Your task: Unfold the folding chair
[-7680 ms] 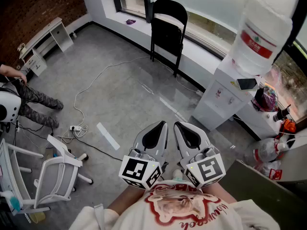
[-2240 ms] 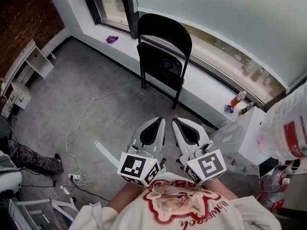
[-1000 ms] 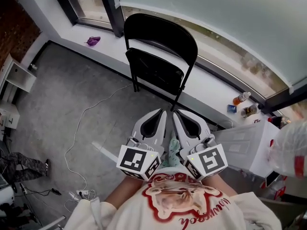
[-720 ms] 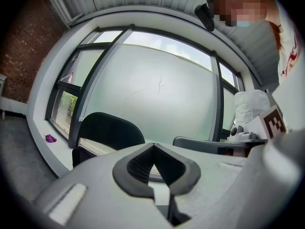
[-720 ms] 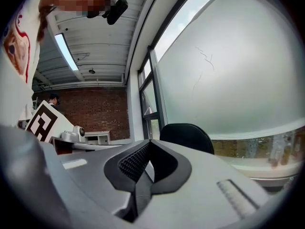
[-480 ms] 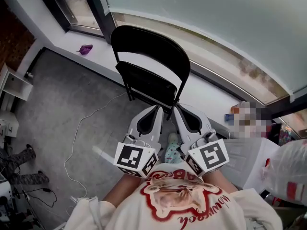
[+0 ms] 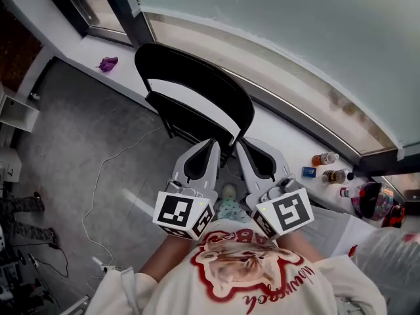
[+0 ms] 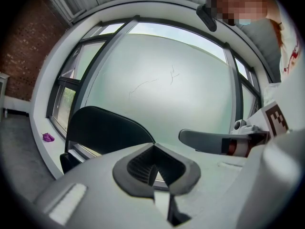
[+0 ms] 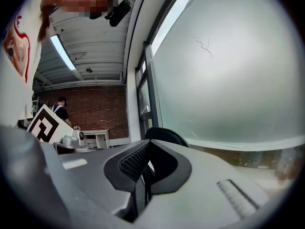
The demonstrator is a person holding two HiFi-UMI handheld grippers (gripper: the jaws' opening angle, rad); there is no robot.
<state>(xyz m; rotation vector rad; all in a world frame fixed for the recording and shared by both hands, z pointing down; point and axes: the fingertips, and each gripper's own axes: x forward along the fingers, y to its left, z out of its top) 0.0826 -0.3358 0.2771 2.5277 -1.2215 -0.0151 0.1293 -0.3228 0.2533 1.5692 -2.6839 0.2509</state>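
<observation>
The black folding chair (image 7: 197, 104) stands folded flat against the white window ledge, its curved backrest (image 7: 187, 67) uppermost. In the head view both grippers are held side by side just in front of its lower edge. The left gripper (image 7: 210, 144) is shut with nothing in it, and its tip overlaps the chair's seat panel. The right gripper (image 7: 243, 146) is also shut and empty, right of the chair's leg. The left gripper view shows the chair's backrest (image 8: 102, 128) ahead on the left, beyond the shut left gripper (image 8: 153, 149). In the right gripper view the chair's top (image 9: 166, 134) peeks over the right gripper (image 9: 148, 146).
A purple scrap (image 7: 106, 63) lies on the window ledge (image 7: 79, 48). Small bottles (image 7: 331, 167) stand on the ledge at the right. A white cable (image 7: 98, 176) runs over the grey floor to a power strip (image 7: 108, 268). A seated person's legs (image 7: 16, 205) show at the far left.
The person has walked up to the chair, which has grown larger and closer in the head view. Both grippers stayed shut, side by side, and now reach the chair's lower edge.
</observation>
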